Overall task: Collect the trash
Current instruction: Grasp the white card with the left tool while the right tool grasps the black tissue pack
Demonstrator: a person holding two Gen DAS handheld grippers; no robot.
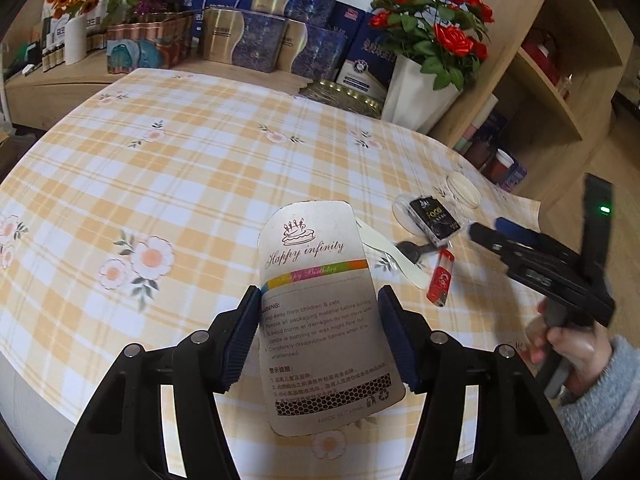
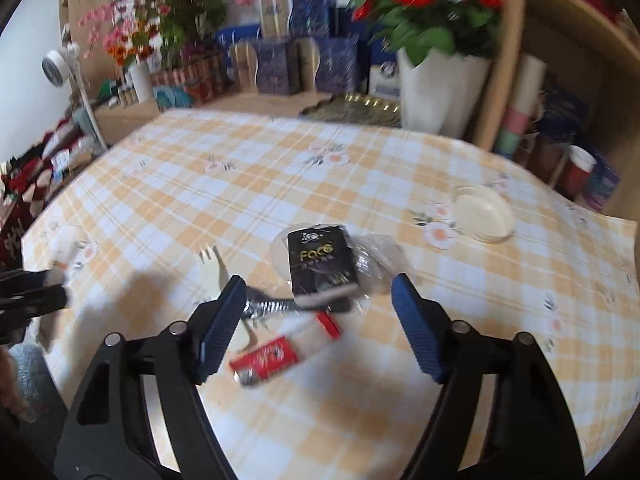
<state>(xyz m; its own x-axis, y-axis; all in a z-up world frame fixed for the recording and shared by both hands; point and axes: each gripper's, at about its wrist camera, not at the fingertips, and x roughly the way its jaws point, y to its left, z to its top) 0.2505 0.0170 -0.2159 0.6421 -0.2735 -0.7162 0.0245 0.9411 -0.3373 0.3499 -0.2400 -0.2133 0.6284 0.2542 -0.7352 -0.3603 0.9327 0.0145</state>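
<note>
Checked tablecloth (image 1: 168,168), shelves behind. Left gripper (image 1: 316,320) pinches the card (image 1: 320,300) by its edges, lifted off the cloth, likely for carrying to a bin. Right gripper (image 2: 320,312) hangs spread and empty over the lighter (image 2: 280,352), just below the tissue pack (image 2: 320,264): probably the next pick.

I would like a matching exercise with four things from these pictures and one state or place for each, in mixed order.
Things:
1. beige printed cardboard card
2. black tissue pack with gold letters
3. red plastic lighter
4. red roses in a white vase

States or places:
a. lies on clear plastic
b. stands at the table's far edge
c. held between the left gripper's pads
d. lies flat on the checked tablecloth

Pairs: 1-c, 2-a, 3-d, 4-b
</note>
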